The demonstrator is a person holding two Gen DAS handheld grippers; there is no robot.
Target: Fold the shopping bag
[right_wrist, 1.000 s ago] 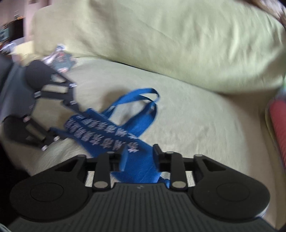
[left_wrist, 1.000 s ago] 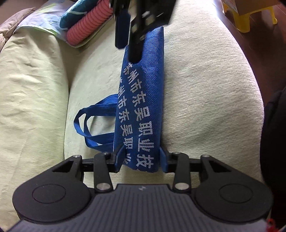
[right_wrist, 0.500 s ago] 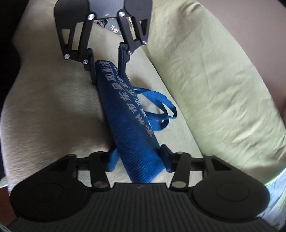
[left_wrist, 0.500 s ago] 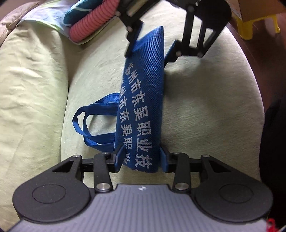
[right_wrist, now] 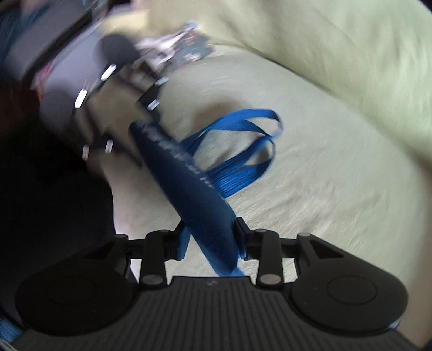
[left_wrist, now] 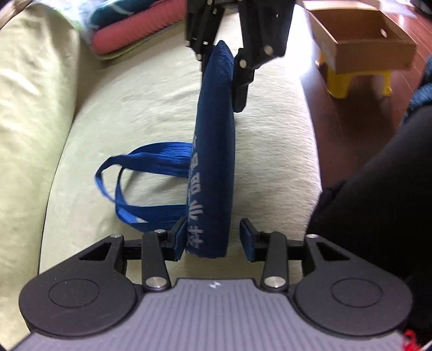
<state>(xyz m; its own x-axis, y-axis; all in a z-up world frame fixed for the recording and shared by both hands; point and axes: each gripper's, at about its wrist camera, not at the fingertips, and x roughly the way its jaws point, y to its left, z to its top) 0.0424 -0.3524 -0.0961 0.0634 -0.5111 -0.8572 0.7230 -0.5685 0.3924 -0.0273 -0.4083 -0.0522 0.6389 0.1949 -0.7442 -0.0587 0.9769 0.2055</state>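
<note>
A blue shopping bag [left_wrist: 213,167], folded into a long narrow strip with white characters, lies on a pale green sofa seat [left_wrist: 140,113]. Its two handle loops [left_wrist: 140,172] trail to the left. My left gripper [left_wrist: 213,239] is open around the near end of the strip; the left pad touches it, the right pad stands clear. My right gripper [left_wrist: 221,73] is at the far end, jaws around the strip. In the right wrist view, which is blurred, the bag [right_wrist: 194,194] passes between that gripper's [right_wrist: 210,240] pads, and the handles [right_wrist: 243,151] lie to the right.
Folded pink and teal cloths [left_wrist: 135,24] lie at the far end of the seat. The sofa backrest [left_wrist: 29,108] rises on the left. A cardboard box [left_wrist: 361,35] sits on a yellow stool [left_wrist: 351,81] on the wooden floor to the right. A dark-clothed leg [left_wrist: 378,202] is at the right.
My left gripper's jaws have opened off the near end of the bag. The strip has turned up on edge, and the right gripper has swung round at the far end.
</note>
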